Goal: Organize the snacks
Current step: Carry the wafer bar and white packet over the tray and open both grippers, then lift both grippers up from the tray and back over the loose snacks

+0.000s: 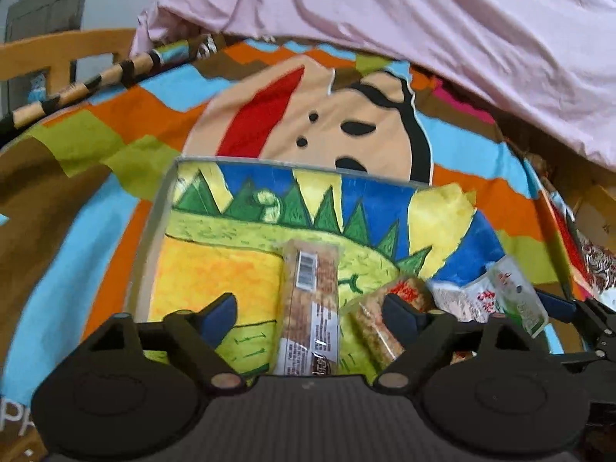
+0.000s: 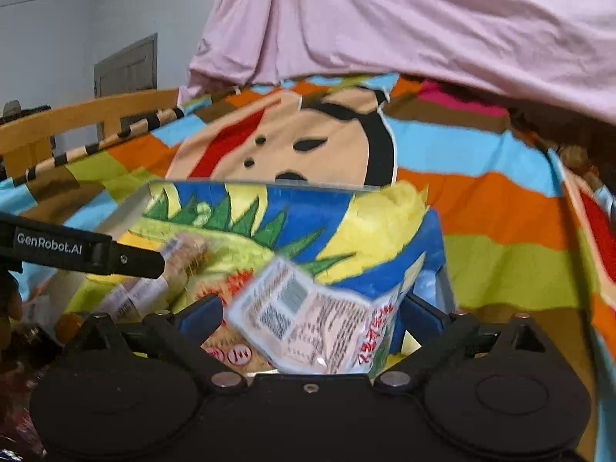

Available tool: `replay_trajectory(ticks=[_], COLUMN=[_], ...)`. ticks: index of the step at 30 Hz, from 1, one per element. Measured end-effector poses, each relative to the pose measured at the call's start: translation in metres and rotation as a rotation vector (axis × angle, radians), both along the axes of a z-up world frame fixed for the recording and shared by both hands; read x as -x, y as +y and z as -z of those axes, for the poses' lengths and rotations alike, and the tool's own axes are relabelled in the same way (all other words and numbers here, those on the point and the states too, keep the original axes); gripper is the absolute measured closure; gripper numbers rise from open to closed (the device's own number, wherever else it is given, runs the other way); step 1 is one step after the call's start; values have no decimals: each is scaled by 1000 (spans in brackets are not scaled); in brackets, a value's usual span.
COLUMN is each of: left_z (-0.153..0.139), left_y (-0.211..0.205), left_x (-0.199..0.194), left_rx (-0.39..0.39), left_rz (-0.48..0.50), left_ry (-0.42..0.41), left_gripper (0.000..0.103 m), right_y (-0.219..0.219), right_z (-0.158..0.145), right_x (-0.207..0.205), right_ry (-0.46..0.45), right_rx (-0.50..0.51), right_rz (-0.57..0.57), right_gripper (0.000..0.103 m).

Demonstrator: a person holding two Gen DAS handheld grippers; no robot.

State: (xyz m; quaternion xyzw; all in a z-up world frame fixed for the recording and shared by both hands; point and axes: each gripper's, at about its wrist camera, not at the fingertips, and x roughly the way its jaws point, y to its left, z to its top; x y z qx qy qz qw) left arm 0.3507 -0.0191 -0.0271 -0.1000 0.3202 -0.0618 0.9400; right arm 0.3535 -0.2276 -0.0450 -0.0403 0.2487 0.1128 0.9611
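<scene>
A shallow box (image 1: 156, 231) lined with a painted dinosaur picture sits on a colourful bedspread. In the left wrist view my left gripper (image 1: 310, 315) stands open over the box. A long clear-wrapped snack bar (image 1: 312, 292) lies loose between its fingers, and an orange snack packet (image 1: 371, 325) lies beside the right finger. In the right wrist view my right gripper (image 2: 312, 315) is open too. A white printed packet (image 2: 315, 319) sits blurred between its blue pads, over the box (image 2: 127, 208) and above a red-printed packet (image 2: 231, 352). The snack bar (image 2: 184, 258) shows at the left.
A white packet with red print (image 1: 462, 298) and a green-and-white packet (image 1: 519, 296) lie at the box's right end. The left gripper's black body (image 2: 77, 250) crosses the right view's left side. A pink sheet (image 1: 423, 19) hangs behind, and a wooden bed rail (image 2: 88, 119) runs at left.
</scene>
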Motion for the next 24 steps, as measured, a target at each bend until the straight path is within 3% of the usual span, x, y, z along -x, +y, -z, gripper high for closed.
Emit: replay_trajectory(ticks=[4, 15, 24], left_z=[-16, -59, -76], left_y=[6, 17, 6], left_x=[20, 102, 178], left_rx=[29, 24, -27], left_rz=[-27, -88, -75], left_ry=[-67, -222, -303], left_gripper=[2, 0, 0], right_y=[-4, -11, -22], right_z=[-23, -76, -98], right_x=[18, 98, 172], right_ry=[-70, -252, -314], right_rx=[-17, -52, -48], right_rz=[-1, -36, -26], right_gripper=[1, 1, 1])
